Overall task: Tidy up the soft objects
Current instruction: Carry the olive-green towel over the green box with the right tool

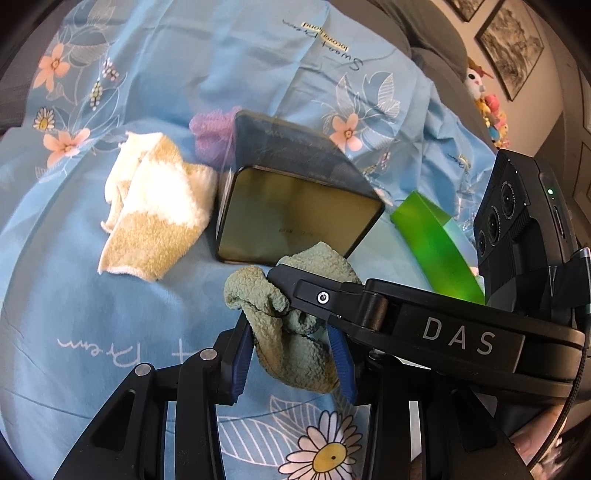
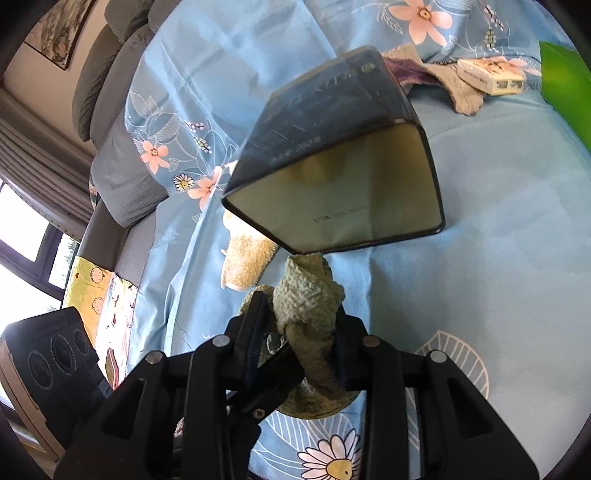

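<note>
Both grippers clamped on green cloth (image 1: 295, 332).
Left gripper (image 1: 293, 354), right gripper (image 2: 301, 332) pinching it over blue sheet (image 1: 110, 295), near tin (image 1: 295, 206).

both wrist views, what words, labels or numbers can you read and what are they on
"DAS": white letters on the right gripper's black arm.
Cursive script, upside down, unreadable: blue floral sheet.
Yellow tag on the sheet: too small to read.
Printed code on the tin box: blurred.
Small white carton: print too small.

my blue flowered sheet (image 1: 110, 295) carries a dark tin (image 1: 295, 206), a yellow-white towel (image 1: 159, 214) left of it, a green lid (image 1: 436, 243) right.
</note>
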A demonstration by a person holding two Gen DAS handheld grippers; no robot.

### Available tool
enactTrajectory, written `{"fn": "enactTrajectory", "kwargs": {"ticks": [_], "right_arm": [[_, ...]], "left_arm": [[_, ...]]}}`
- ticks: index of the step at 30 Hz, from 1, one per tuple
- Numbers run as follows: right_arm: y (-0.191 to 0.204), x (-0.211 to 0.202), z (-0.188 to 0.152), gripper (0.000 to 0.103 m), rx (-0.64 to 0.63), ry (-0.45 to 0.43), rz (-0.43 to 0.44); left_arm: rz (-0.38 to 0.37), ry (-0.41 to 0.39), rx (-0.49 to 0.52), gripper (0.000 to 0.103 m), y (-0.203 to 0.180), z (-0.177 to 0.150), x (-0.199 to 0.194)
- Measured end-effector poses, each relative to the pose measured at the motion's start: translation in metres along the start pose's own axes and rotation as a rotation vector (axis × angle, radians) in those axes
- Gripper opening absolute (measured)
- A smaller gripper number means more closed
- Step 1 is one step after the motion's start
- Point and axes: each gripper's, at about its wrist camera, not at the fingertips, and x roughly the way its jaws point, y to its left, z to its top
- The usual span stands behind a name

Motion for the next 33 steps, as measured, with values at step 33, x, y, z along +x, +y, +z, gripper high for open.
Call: {"fn": "enactTrajectory", "kwargs": {"ticks": [33], "right_arm": [[0.023, -0.075, 0.006, 0.034, -0.066, -0.203, 0.022]], "left_arm": [[-0.078, -0.147, 0.176, 0.040, -0.064, 0.027, -0.042]]}}
